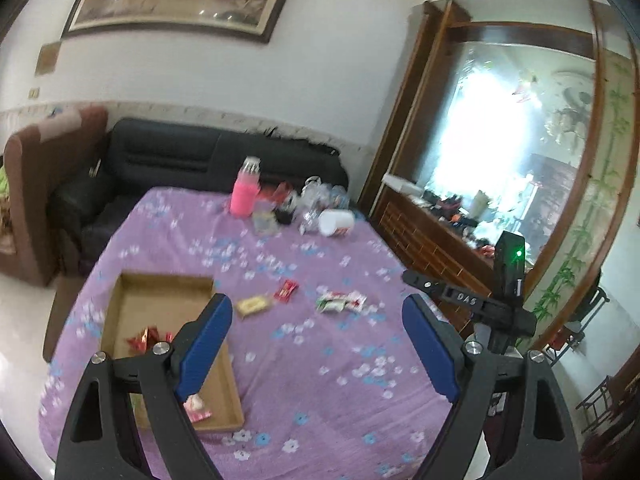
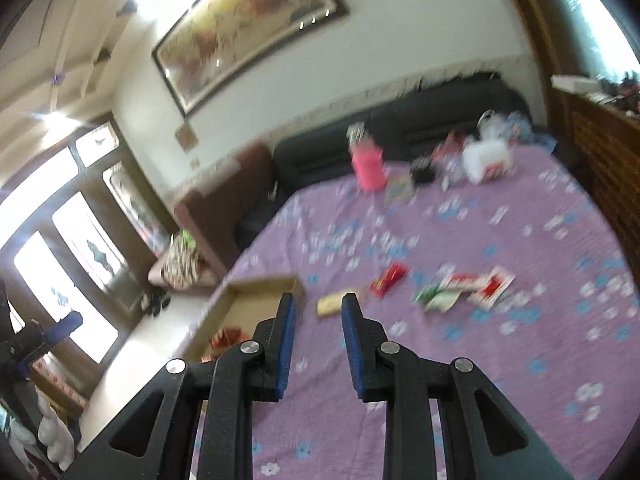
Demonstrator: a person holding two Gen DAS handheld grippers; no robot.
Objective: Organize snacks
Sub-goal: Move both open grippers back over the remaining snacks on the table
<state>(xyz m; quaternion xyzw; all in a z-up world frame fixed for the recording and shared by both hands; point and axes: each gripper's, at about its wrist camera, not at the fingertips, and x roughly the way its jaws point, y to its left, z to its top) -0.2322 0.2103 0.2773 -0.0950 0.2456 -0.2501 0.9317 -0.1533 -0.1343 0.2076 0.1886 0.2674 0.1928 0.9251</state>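
Observation:
A shallow cardboard box (image 1: 120, 312) lies on the purple flowered tablecloth (image 1: 304, 380) and holds red snack packets (image 1: 144, 340) and a pink-white one (image 1: 198, 410). Loose on the cloth lie a yellow packet (image 1: 253, 305), a red packet (image 1: 286, 290) and green-white-red packets (image 1: 341, 302). My left gripper (image 1: 316, 312) is open and empty above the cloth, beside the box. My right gripper (image 2: 317, 304) is partly open and empty, held above the cloth near the yellow packet (image 2: 334, 305). The box (image 2: 256, 300), red packet (image 2: 389, 278) and mixed packets (image 2: 464, 286) show there too.
At the table's far end stand a pink bottle (image 1: 246, 192), a tipped white cup (image 1: 336, 222), clear plastic bags (image 1: 320, 196) and small items. A dark sofa (image 1: 180, 160) lies behind. A wooden cabinet (image 1: 436, 240) stands on the right. The other gripper's body (image 1: 500, 296) shows at right.

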